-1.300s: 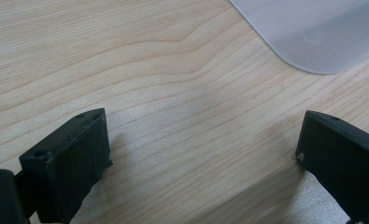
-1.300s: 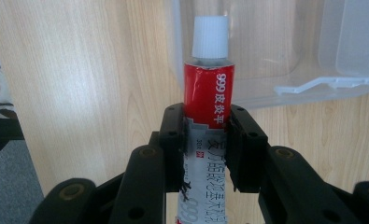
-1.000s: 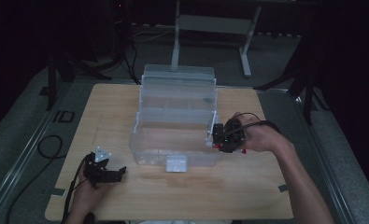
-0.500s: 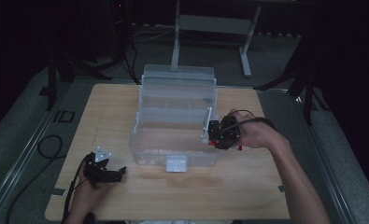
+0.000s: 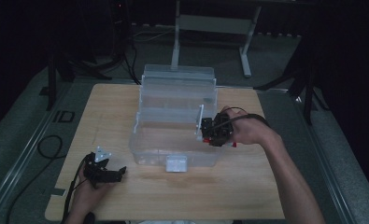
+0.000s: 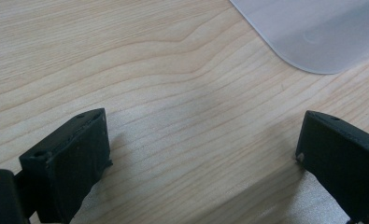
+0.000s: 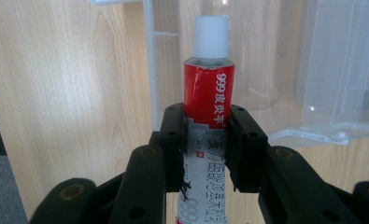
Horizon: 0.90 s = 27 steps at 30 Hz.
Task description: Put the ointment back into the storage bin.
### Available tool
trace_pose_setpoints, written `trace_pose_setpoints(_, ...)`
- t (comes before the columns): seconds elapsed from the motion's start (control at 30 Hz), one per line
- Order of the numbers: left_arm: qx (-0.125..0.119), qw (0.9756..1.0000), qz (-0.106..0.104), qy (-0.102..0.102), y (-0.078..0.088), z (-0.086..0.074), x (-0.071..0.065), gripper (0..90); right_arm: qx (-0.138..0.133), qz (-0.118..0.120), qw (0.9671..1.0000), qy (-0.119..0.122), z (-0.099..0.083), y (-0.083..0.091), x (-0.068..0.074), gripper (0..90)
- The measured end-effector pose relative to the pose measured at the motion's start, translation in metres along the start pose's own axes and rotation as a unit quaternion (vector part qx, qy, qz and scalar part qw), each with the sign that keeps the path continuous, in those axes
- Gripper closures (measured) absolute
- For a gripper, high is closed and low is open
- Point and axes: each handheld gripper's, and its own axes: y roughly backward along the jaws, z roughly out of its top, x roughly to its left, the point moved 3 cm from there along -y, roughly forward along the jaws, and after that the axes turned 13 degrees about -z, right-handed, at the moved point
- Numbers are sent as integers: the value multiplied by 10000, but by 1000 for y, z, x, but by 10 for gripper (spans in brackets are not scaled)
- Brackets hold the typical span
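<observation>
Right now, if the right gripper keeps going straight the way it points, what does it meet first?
Likely the clear plastic organizer box: the ointment tube held in the right gripper leads, its white cap aimed at the box's interior; depth is unclear.

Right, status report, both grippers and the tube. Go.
Right gripper shut on red-and-white tube, cap pointing at clear plastic box. Left gripper open, empty, low over wooden table. Nothing blocking the box.

— Where is there room to pass?
— Bare worktop point(image 5: 247, 196) lies in front of the clear box point(image 5: 173, 154) and along both its sides.
— And what blocks?
— The box, mid-worktop; its walls and tiers rise.
</observation>
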Motion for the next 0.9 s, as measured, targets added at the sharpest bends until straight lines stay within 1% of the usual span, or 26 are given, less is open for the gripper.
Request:
trace_pose_setpoints(0.37,-2,10000,0,1,0,0,0,33,36,-13,10000,57,9,-6,-1,701)
trace_pose_setpoints(0.53,-1,10000,0,0,0,0,0,32,96,-3,9999,92,13,-9,-3,701)
trace_pose_setpoints(0.67,-1,10000,0,0,0,0,0,33,126,-26,9999,114,16,-11,-4,701)
trace_pose_setpoints(0.73,-1,10000,0,1,0,0,0,33,110,-74,9998,139,17,-13,-4,700)
trace_pose_setpoints(0.9,-1,10000,0,-1,0,0,0,32,137,-44,9998,144,19,-16,-5,700)
